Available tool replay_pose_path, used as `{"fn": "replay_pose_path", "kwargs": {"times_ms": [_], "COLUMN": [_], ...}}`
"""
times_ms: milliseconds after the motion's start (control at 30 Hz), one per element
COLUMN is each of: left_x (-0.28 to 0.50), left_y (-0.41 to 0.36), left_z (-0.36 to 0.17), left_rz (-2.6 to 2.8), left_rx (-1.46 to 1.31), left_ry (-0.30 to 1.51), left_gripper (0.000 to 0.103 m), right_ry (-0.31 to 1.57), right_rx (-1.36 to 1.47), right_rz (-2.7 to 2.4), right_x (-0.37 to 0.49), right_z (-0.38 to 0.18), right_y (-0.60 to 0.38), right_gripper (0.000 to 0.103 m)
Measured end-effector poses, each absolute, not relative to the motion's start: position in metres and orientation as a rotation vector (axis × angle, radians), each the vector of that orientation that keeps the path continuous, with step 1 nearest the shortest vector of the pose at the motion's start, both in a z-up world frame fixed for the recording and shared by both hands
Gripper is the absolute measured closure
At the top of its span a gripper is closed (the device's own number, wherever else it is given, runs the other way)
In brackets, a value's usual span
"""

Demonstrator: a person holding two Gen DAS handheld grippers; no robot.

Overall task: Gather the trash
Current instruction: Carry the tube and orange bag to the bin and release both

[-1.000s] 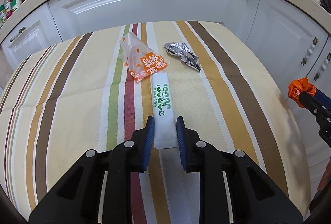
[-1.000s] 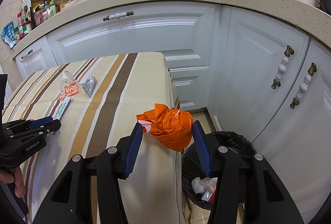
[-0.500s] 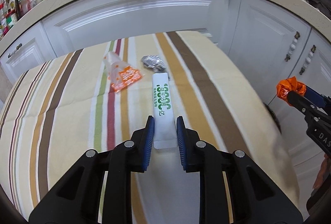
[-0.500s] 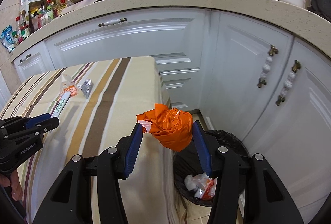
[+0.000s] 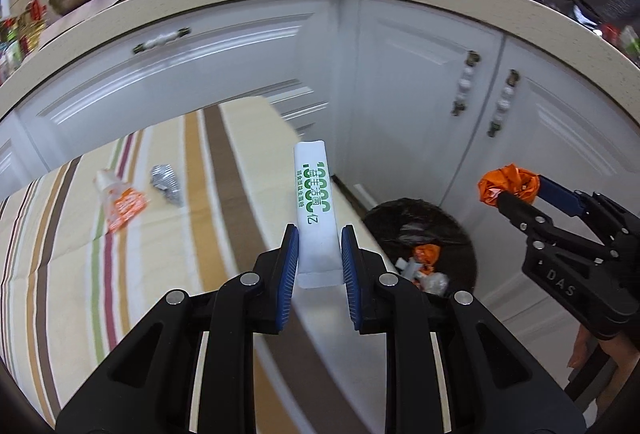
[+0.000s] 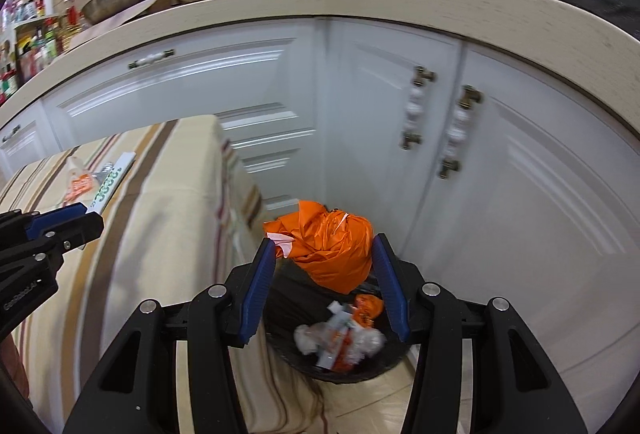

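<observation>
My left gripper [image 5: 319,248] is shut on a white sachet with green print [image 5: 314,205], lifted above the right edge of the striped table [image 5: 120,274]. My right gripper [image 6: 324,258] is shut on a crumpled orange wrapper [image 6: 332,246] directly over the black-lined trash bin [image 6: 296,354], which holds several scraps. From the left wrist view the right gripper [image 5: 510,189] with the orange wrapper [image 5: 508,185] hangs above and right of the bin [image 5: 460,234]. An orange-and-clear bag [image 5: 120,201] and a foil wrapper [image 5: 166,183] lie on the table.
White cabinet doors with knobbed handles [image 6: 416,113] rise right behind the bin. A countertop [image 6: 280,5] above carries a pan, a pot and bottles. The left gripper [image 6: 76,222] and sachet [image 6: 112,181] show at the left of the right wrist view.
Both grippers have swung right, off the table toward the bin. The sachet has left the cloth and now hangs past the table edge; the orange wrapper now sits over the bin's mouth.
</observation>
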State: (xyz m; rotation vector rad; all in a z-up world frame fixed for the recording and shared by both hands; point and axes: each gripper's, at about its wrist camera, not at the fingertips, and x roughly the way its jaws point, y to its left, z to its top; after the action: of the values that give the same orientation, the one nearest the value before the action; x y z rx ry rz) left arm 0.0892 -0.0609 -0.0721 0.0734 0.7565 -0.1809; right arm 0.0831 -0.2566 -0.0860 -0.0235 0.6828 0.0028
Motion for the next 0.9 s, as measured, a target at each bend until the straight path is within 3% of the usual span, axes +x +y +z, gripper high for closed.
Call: {"fn": "replay_pose_path", "kwargs": {"times_ms": [533, 900], "left_x": [0.104, 0.119], "left_y": [-0.148, -0.163], "left_z": [-0.091, -0.105], "left_rz": [-0.303, -0.29], "left_rx": [0.181, 0.216], "left_ry": [0.773, 0.778], "left_gripper": [0.082, 0.081], "right_ry": [0.73, 0.75], "right_rx": [0.022, 0.022], "right_rz": [-0.106, -0.117], "right_x": [0.083, 0.096], "right_z": [-0.11, -0.119], "right_y": [-0.307, -0.302], "right_gripper": [0.053, 0.053]}}
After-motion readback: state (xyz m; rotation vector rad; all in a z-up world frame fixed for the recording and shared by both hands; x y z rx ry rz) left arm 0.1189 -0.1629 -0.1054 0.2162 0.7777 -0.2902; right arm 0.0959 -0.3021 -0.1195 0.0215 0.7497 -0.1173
